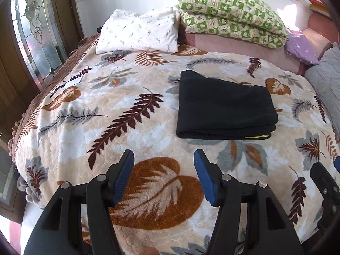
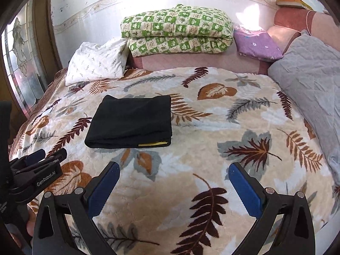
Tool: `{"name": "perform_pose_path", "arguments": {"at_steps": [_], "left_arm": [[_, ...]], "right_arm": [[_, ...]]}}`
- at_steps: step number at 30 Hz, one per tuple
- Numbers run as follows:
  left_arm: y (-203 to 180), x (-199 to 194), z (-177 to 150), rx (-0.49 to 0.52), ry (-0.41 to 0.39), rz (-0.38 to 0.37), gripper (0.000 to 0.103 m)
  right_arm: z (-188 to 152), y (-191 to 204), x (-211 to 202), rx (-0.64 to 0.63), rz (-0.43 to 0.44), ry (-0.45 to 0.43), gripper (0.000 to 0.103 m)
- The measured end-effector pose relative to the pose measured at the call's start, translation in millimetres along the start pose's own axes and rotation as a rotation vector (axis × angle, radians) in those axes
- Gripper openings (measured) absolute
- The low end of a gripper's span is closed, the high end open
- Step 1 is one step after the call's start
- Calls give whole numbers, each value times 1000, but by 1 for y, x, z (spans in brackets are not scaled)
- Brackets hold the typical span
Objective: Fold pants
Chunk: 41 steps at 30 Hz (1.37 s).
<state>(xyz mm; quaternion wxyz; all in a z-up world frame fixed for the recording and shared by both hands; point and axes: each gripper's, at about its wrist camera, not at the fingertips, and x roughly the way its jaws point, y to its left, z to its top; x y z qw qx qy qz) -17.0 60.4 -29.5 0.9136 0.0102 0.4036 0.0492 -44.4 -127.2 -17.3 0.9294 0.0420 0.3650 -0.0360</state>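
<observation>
Black pants (image 1: pixel 225 108) lie folded into a flat rectangle on the leaf-patterned blanket (image 1: pixel 131 110), a yellow tag showing at the near right corner. In the right wrist view the same pants (image 2: pixel 131 121) sit ahead and to the left. My left gripper (image 1: pixel 164 155) hovers over the blanket short of the pants, open, nothing between its blue pads. My right gripper (image 2: pixel 174 166) is also open and empty, held above the blanket to the right of the pants. The left gripper (image 2: pixel 44 155) shows at the left edge of the right wrist view.
A white pillow (image 1: pixel 138 31) and a folded green checked quilt (image 1: pixel 231 14) lie at the head of the bed. A purple cushion (image 2: pixel 257 44) and a grey quilted cover (image 2: pixel 310 80) sit to the right. A glazed wooden door (image 1: pixel 31 31) stands left.
</observation>
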Motion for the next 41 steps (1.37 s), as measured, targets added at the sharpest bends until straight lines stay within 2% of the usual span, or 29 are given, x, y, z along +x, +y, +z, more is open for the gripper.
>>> {"name": "perform_pose_path", "arguments": {"at_steps": [3, 20, 22, 23, 29, 41], "left_arm": [[0, -3, 1, -2, -3, -29, 58], [-6, -11, 1, 32, -21, -60, 58], [-6, -12, 2, 26, -30, -64, 62], [-5, -13, 2, 22, -36, -64, 65], [-6, -18, 6, 23, -59, -66, 67], [-10, -20, 5, 46, -58, -45, 68]], "right_arm": [[-1, -3, 2, 6, -5, 6, 103], [-4, -5, 4, 10, -20, 14, 103], [-4, -5, 3, 9, -19, 14, 103], [-4, -5, 4, 8, -20, 14, 103], [-5, -5, 4, 9, -22, 25, 103], [-6, -5, 7, 7, -24, 31, 103]]}}
